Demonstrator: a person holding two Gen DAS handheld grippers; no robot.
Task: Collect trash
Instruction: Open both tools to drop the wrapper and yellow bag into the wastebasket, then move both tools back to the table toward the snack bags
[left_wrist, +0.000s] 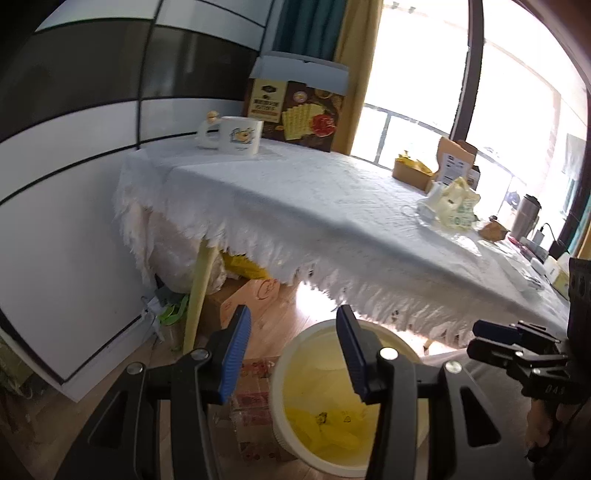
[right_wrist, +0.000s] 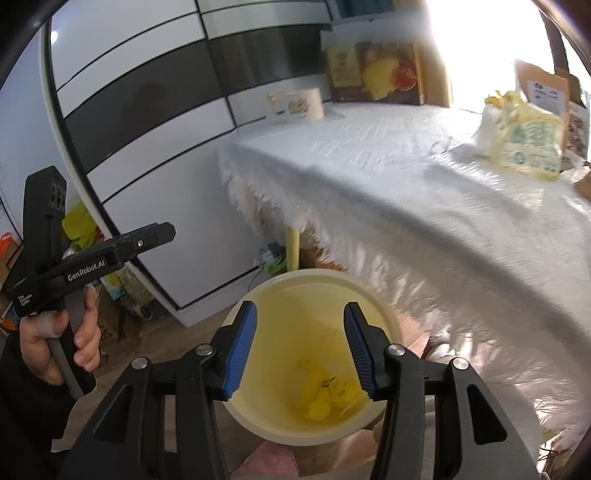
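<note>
A cream round bin stands on the floor by the table, and shows in the right wrist view too. Yellow crumpled trash lies at its bottom. My left gripper is open and empty above the bin's left rim. My right gripper is open and empty, held over the bin's mouth. A crumpled pale yellow bag lies on the white tablecloth at the right. The right gripper shows at the right edge of the left wrist view; the left gripper shows at left in the right wrist view.
The table has a fringed white cloth. On it stand a mug, a biscuit box, cardboard boxes and a steel tumbler. Cartons sit under the table. A black-and-white cabinet is at left.
</note>
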